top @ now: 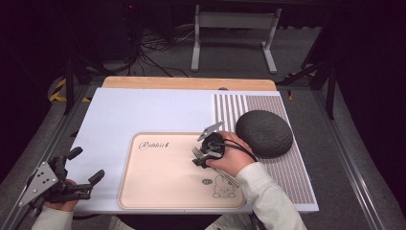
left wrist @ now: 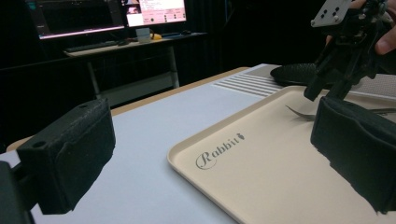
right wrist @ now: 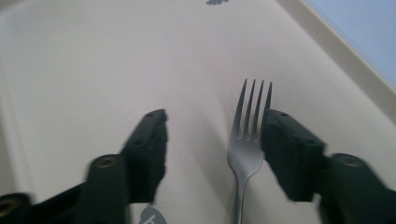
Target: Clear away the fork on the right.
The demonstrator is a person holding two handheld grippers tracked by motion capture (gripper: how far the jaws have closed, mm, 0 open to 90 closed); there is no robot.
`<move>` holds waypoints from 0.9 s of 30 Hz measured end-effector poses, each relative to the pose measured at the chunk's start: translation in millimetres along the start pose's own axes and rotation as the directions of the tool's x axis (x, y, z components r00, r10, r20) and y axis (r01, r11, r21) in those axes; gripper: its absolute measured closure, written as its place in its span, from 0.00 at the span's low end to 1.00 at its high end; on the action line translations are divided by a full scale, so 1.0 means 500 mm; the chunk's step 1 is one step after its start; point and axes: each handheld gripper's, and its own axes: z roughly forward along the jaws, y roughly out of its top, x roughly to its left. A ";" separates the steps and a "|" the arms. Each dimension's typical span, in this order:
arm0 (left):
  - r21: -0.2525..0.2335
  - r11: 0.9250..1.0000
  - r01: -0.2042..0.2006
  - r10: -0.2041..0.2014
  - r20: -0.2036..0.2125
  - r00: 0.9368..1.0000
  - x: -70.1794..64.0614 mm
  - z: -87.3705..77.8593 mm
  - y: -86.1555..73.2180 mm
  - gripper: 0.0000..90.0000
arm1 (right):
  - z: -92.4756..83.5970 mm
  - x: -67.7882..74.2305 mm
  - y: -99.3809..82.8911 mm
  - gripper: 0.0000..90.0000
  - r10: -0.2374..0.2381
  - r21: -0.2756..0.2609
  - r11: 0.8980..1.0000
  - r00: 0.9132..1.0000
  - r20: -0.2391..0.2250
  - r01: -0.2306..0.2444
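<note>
The fork (right wrist: 246,140) is lying between the right gripper's (right wrist: 212,140) parted jaws on the tray (top: 143,191) — it should be centring before clamping — left gripper (top: 81,167) idling, spread wide.

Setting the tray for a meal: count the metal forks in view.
1. The silver metal fork lies on the beige rabbit-print tray, between the right gripper's open jaws. Others may be hidden under the hand.

Right gripper (top: 201,154) over the fork (top: 197,152) on the tray (top: 158,191); left gripper (top: 86,167) open at the worktop (top: 143,110) edge.
</note>
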 end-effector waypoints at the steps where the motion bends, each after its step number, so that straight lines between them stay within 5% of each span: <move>1: 0.000 1.000 0.000 0.000 0.000 1.000 0.000 0.000 0.000 0.01 | 0.003 0.002 -0.003 0.86 -0.029 0.007 1.000 0.999 0.020 0.029; 6: 0.000 1.000 0.001 -0.001 0.002 1.000 0.001 0.000 0.000 0.01 | 0.016 0.002 -0.009 1.00 -0.043 0.012 0.999 0.999 0.029 0.043; 27: 0.001 1.000 -0.001 0.001 0.002 1.000 0.001 0.000 0.000 0.01 | 0.056 0.002 -0.017 1.00 -0.047 0.054 0.998 0.998 0.035 0.045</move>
